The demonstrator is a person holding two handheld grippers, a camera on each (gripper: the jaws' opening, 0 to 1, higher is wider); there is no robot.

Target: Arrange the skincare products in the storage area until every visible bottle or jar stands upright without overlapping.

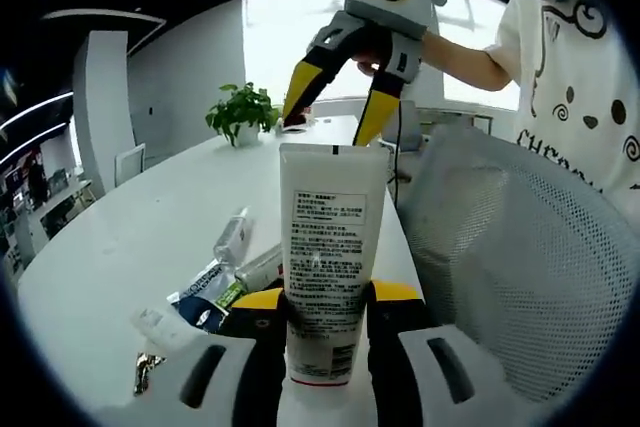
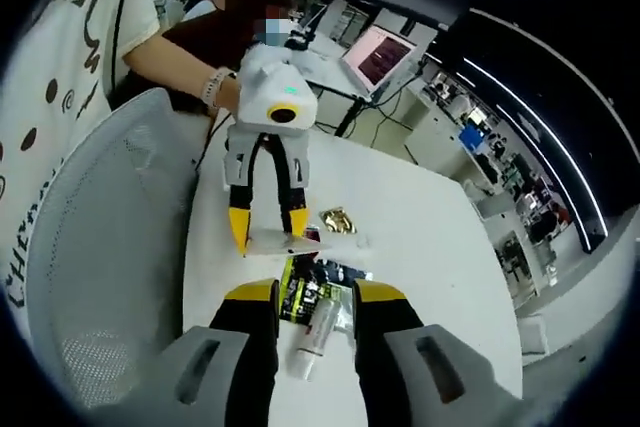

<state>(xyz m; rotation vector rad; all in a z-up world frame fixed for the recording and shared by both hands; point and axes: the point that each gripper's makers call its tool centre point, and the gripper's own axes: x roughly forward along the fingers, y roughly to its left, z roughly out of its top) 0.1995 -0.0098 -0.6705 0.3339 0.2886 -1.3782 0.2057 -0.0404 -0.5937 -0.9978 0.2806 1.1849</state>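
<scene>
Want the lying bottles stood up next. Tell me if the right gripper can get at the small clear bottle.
Probably yes: the right gripper is open and empty above the table, and the clear bottle lies uncovered.

Tall white plastic tube with black print and a thin red line near its bottom [image 1: 322,257], gripped between the left gripper's [image 1: 322,322] yellow-and-black jaws; white shells below. Right gripper [image 1: 330,112] above the tube: white-grey body, yellow ring on it, yellow tips on black jaws. Beside the left jaw: small blue-and-white sachet [image 1: 203,297], clear bottle [image 1: 231,237]. White glossy table [image 1: 120,247]. Grey-white mesh chair back [image 1: 530,257]. Green leafy plant in white pot [image 1: 243,113]. White T-shirt with black cartoon print [image 1: 585,67]. Crumpled gold foil piece [image 2: 338,219] past the right gripper's [image 2: 315,322] jaws.
</scene>
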